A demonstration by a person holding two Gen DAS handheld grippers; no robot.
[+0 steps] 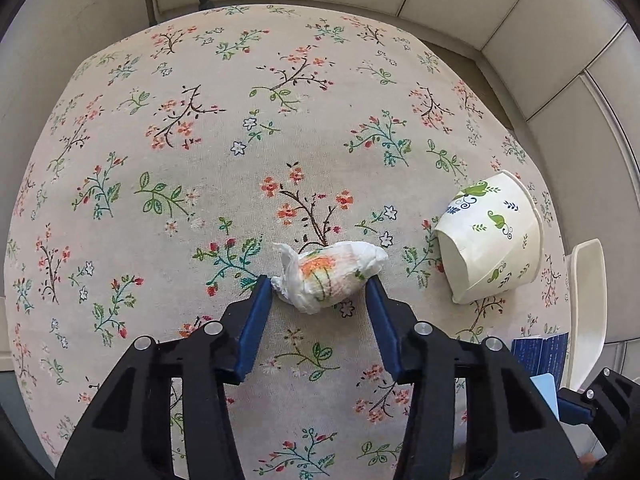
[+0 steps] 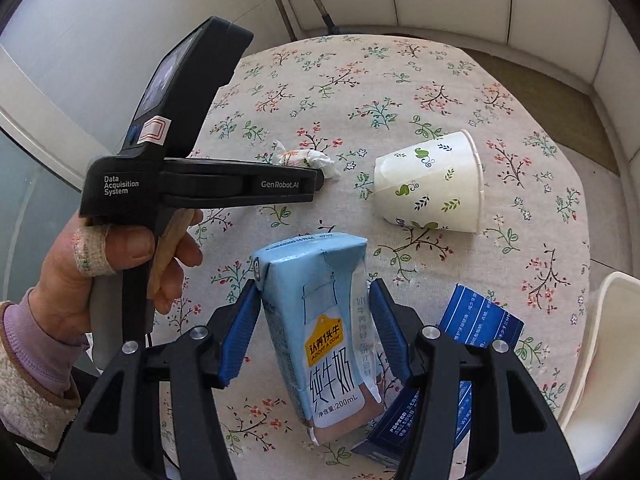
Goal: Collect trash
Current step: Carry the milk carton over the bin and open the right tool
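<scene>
A crumpled white tissue (image 1: 328, 272) with an orange print lies on the flowered tablecloth (image 1: 240, 120). My left gripper (image 1: 319, 281) points down at it, and both blue pads touch its two ends. In the right wrist view the same gripper (image 2: 320, 178) reaches in from the left, with the tissue (image 2: 308, 158) at its tip. My right gripper (image 2: 314, 288) is shut on a light blue milk carton (image 2: 320, 320), held upright between its pads above the cloth.
A paper cup (image 1: 492, 240) (image 2: 432, 184) with green leaf prints lies on its side to the right of the tissue. A dark blue box (image 2: 476, 328) lies under the carton. A white container (image 2: 612, 340) stands at the table's right edge. A person's hand (image 2: 120, 256) holds the left gripper's handle.
</scene>
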